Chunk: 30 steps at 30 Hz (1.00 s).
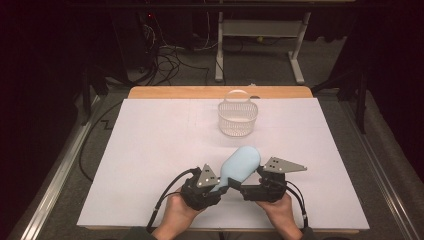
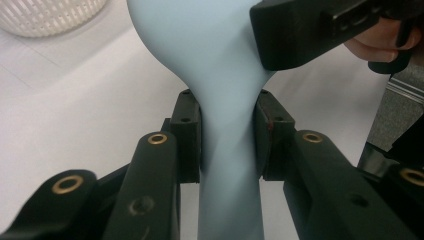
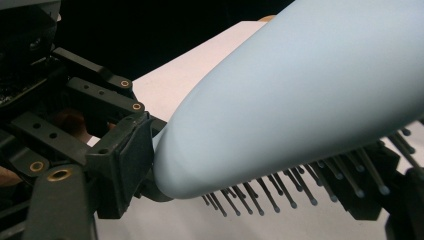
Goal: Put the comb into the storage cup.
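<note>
A light blue hairbrush [image 1: 242,162] hangs tilted just above the white table near the front edge, head pointing up and away. My left gripper [image 1: 220,186] is shut on its narrow neck; in the left gripper view both pads [image 2: 187,135] press the neck of the hairbrush [image 2: 220,60] from either side. My right gripper [image 1: 247,179] comes in from the right at the head. In the right gripper view its left pad [image 3: 125,160] touches the rounded rim of the hairbrush [image 3: 300,95], and the right jaw sits against the bristle tips [image 3: 280,192].
A white mesh basket [image 1: 237,120] with a handle stands at the back centre of the table, its rim [image 2: 50,15] showing beyond the brush. White paper [image 1: 150,150] covers the tabletop. Cables trail from both grippers toward the front edge.
</note>
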Motion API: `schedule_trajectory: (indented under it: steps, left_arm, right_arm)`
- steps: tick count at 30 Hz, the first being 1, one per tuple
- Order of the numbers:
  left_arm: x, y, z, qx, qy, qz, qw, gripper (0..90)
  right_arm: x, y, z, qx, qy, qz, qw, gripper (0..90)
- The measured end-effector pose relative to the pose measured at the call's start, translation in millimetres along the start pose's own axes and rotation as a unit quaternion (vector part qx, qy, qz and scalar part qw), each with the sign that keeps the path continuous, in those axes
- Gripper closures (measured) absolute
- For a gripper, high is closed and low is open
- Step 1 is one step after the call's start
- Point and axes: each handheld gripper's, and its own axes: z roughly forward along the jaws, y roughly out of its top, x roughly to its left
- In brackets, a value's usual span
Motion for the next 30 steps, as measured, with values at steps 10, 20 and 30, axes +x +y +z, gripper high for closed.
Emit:
schedule_trajectory:
  steps: [10, 20, 30]
  left_arm:
    - [-1.8, 0.8, -0.1, 0.005, 0.009, 0.007, 0.9999, 67.0]
    - [-4.2, 2.1, -1.2, 0.004, 0.006, 0.012, 0.9999, 67.1]
    - [-7.0, 4.6, -7.3, -0.009, 0.005, 0.02, 0.9997, 66.9]
  right_arm:
    - [-1.2, 6.0, -2.0, 0.007, 0.014, 0.019, 0.9997, 31.1]
    - [-5.1, 16.5, -12.2, 0.011, 0.057, 0.032, 0.9978, 44.9]
    - [-4.6, 21.7, -17.9, 0.002, 0.094, 0.051, 0.9943, 52.5]
